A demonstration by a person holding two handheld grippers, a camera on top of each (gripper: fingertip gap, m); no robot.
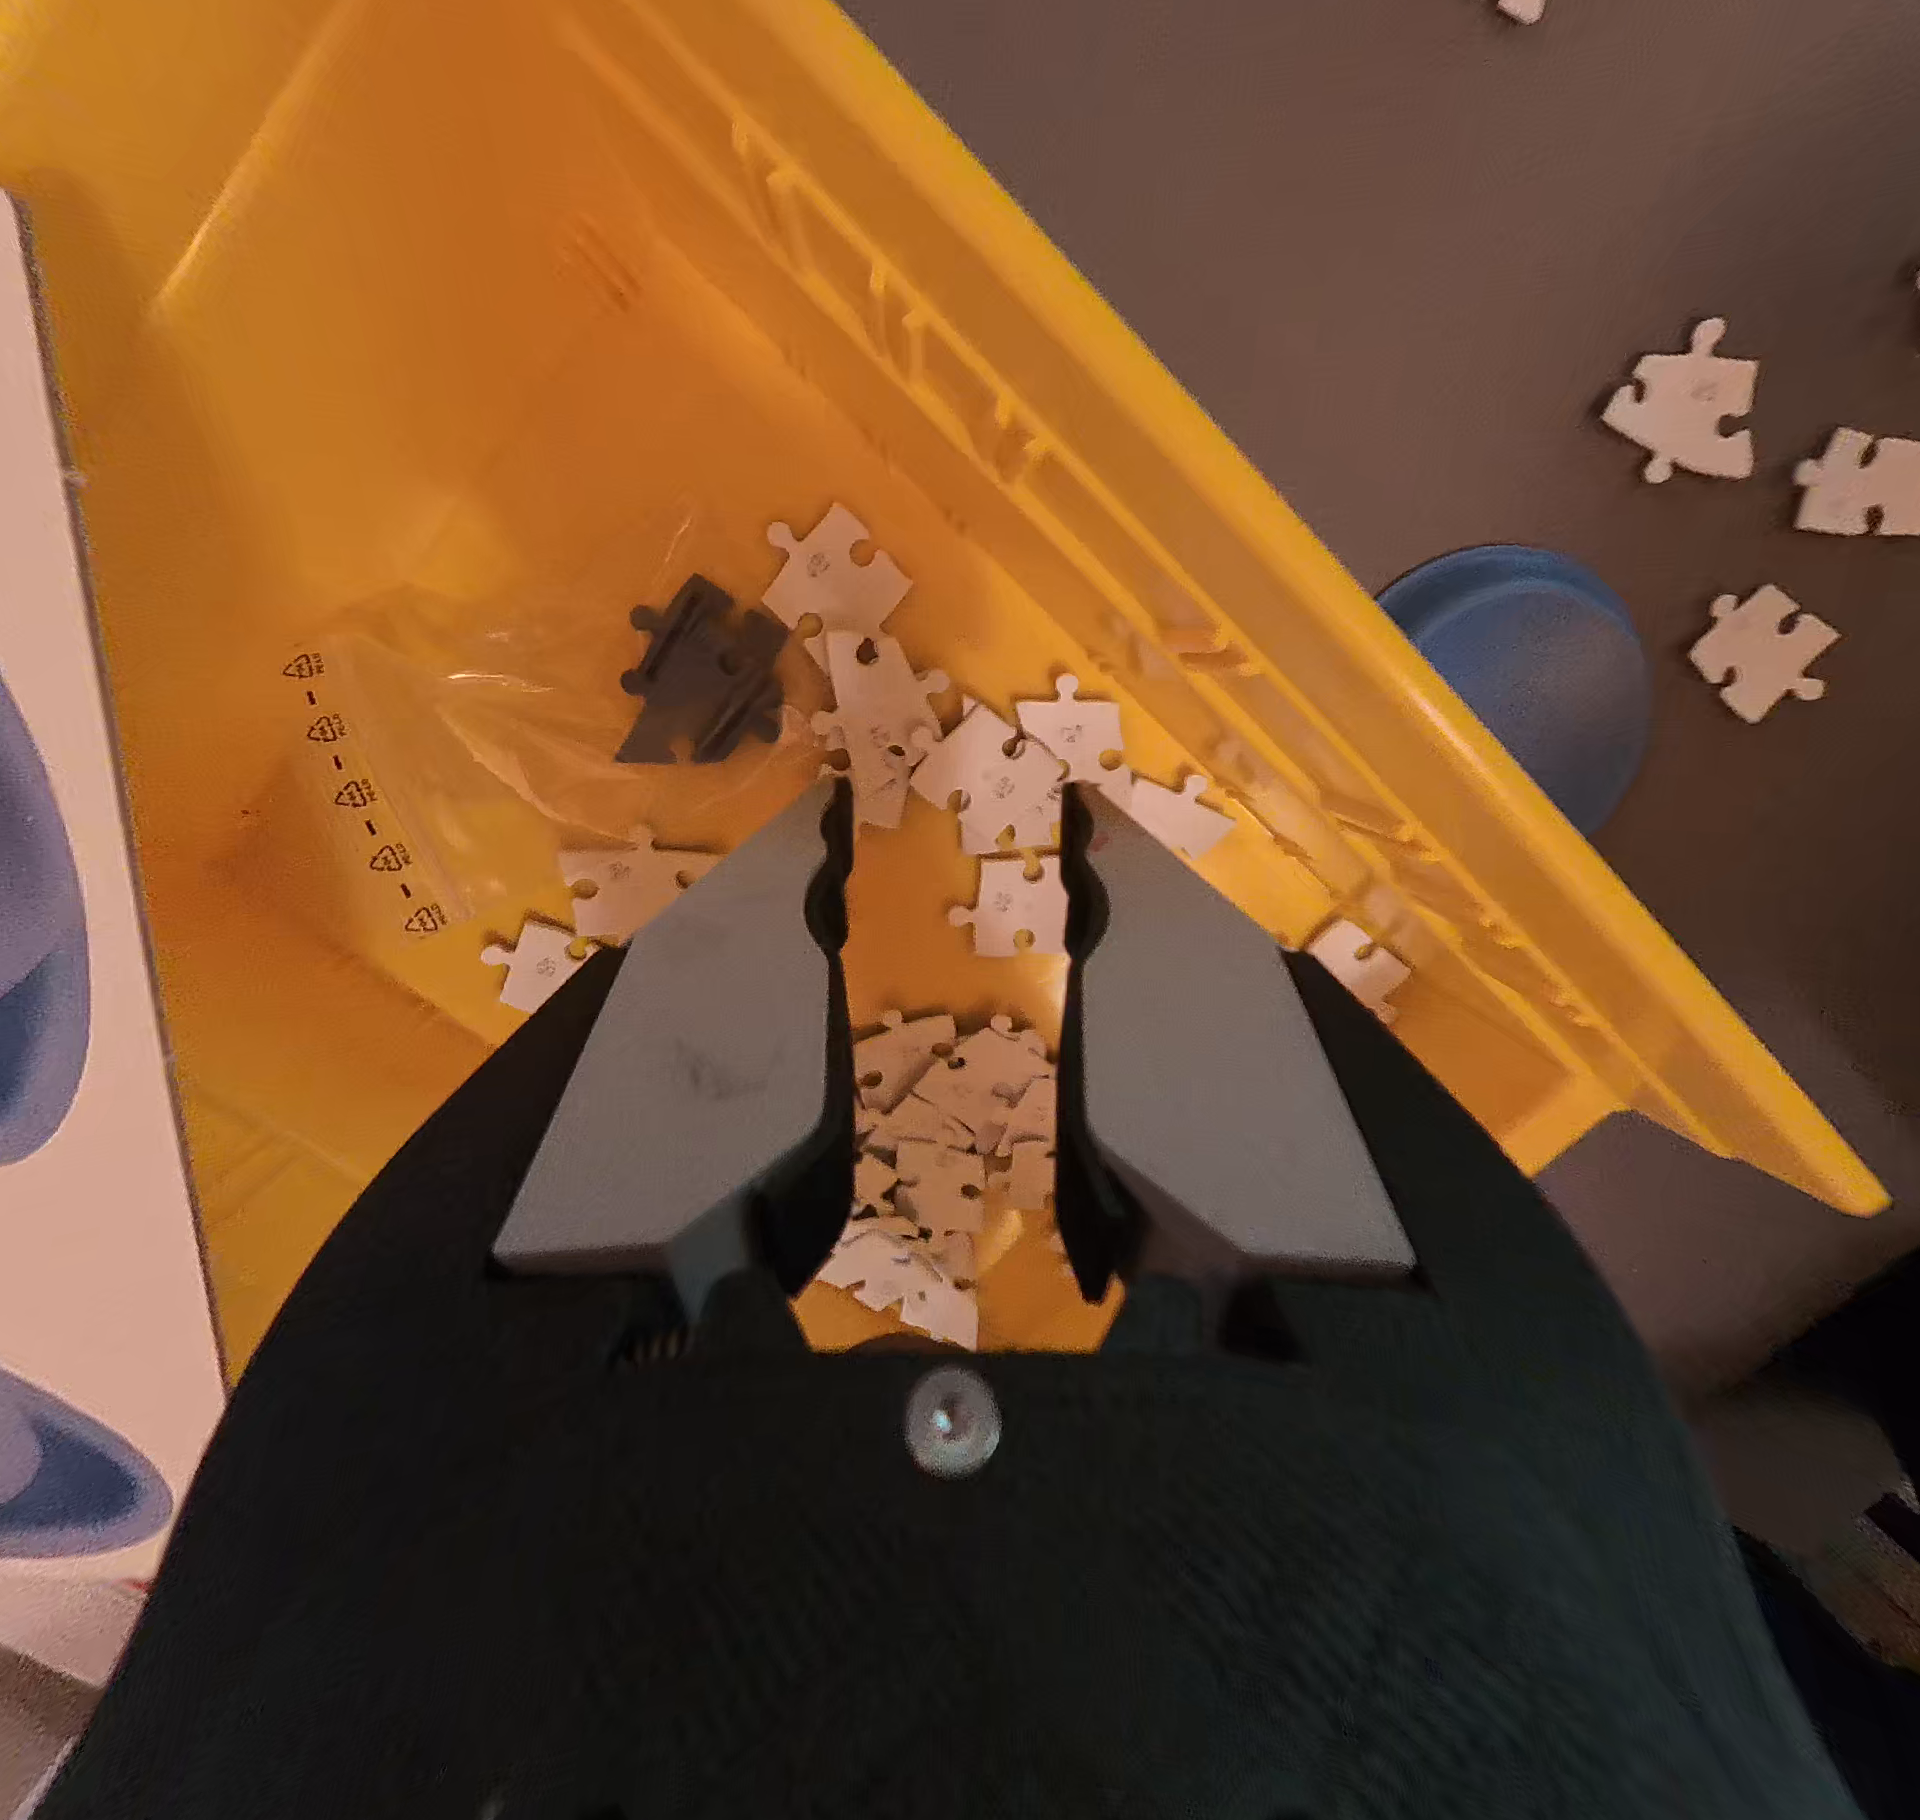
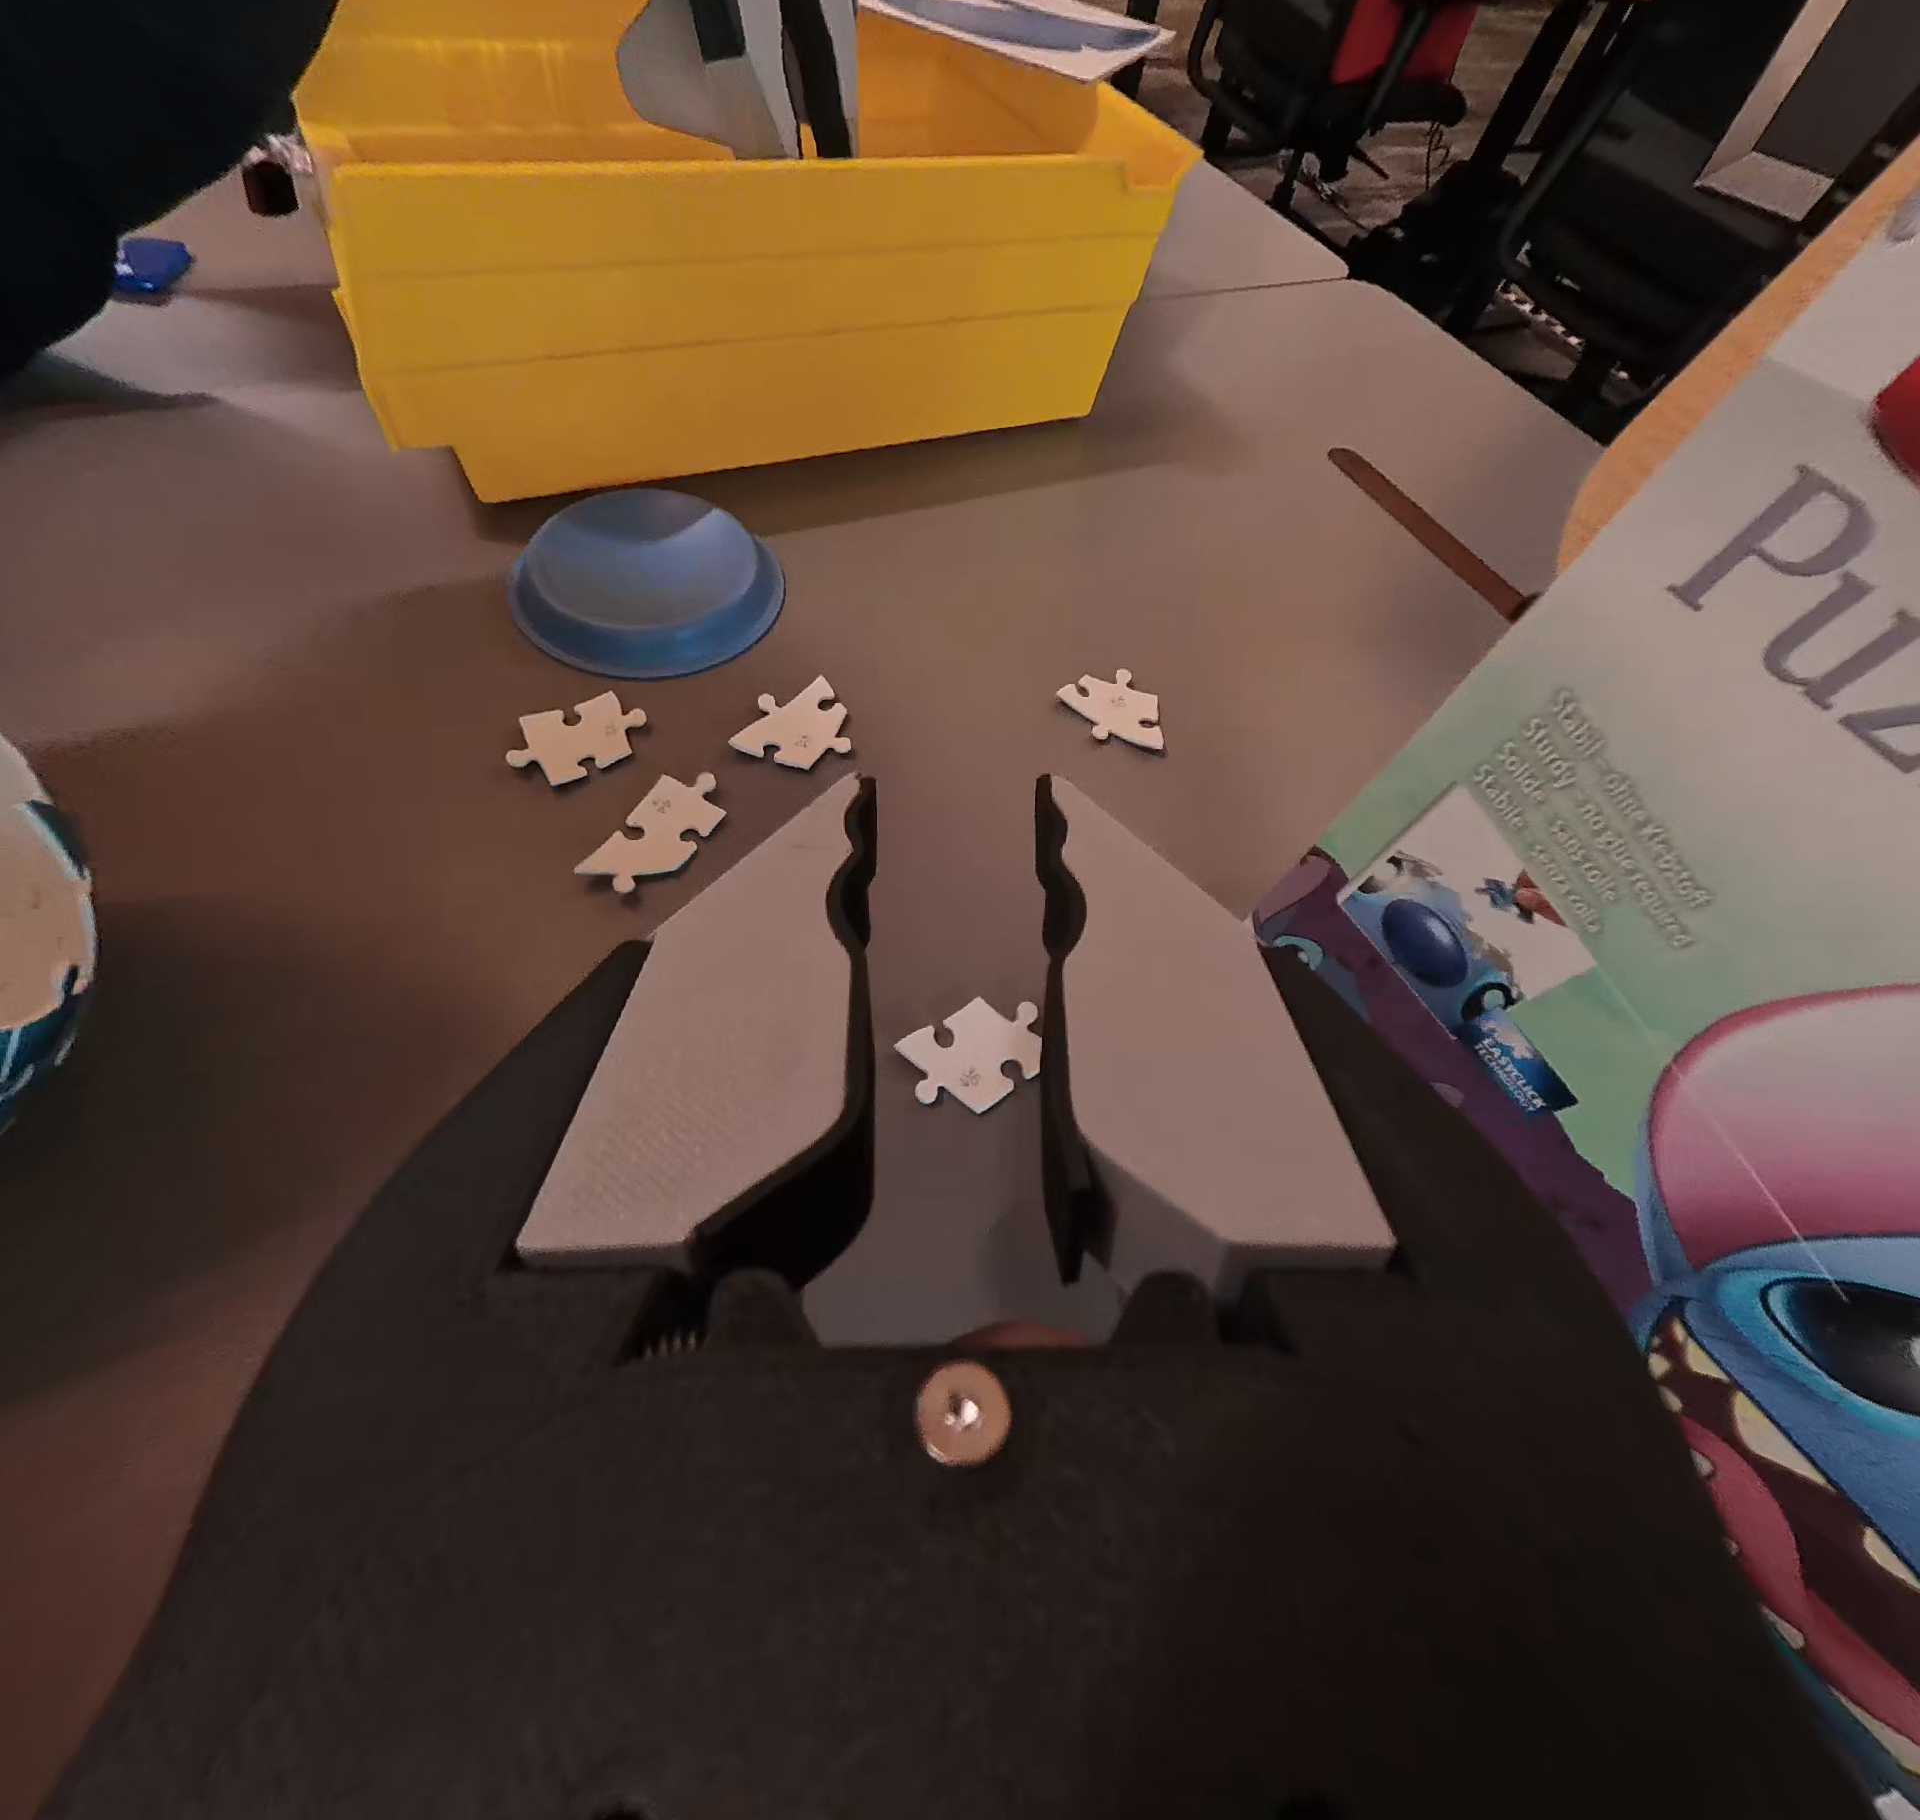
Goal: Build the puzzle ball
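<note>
My left gripper (image 1: 951, 794) is open and empty, pointing down into the yellow bin (image 1: 436, 336) over a heap of white puzzle pieces (image 1: 987, 773). A dark piece (image 1: 707, 674) lies by a clear plastic bag (image 1: 416, 762). In the right wrist view the left gripper (image 2: 769, 56) reaches into the same bin (image 2: 727, 316). My right gripper (image 2: 951, 794) is open and empty above the grey table (image 2: 1247, 575). One white piece (image 2: 971, 1053) lies between its fingers. Several more pieces (image 2: 795, 726) lie ahead. A part-built puzzle ball (image 2: 36, 939) shows at the left edge.
A blue round stand (image 2: 644, 586) sits on the table in front of the bin; it also shows in the left wrist view (image 1: 1527, 669). The puzzle box (image 2: 1610, 939) stands close on the right. A printed sheet (image 2: 1008, 20) rests on the bin's far rim. Chairs stand beyond the table. The tips of one gripper are about 30 cm away from the tips of the other.
</note>
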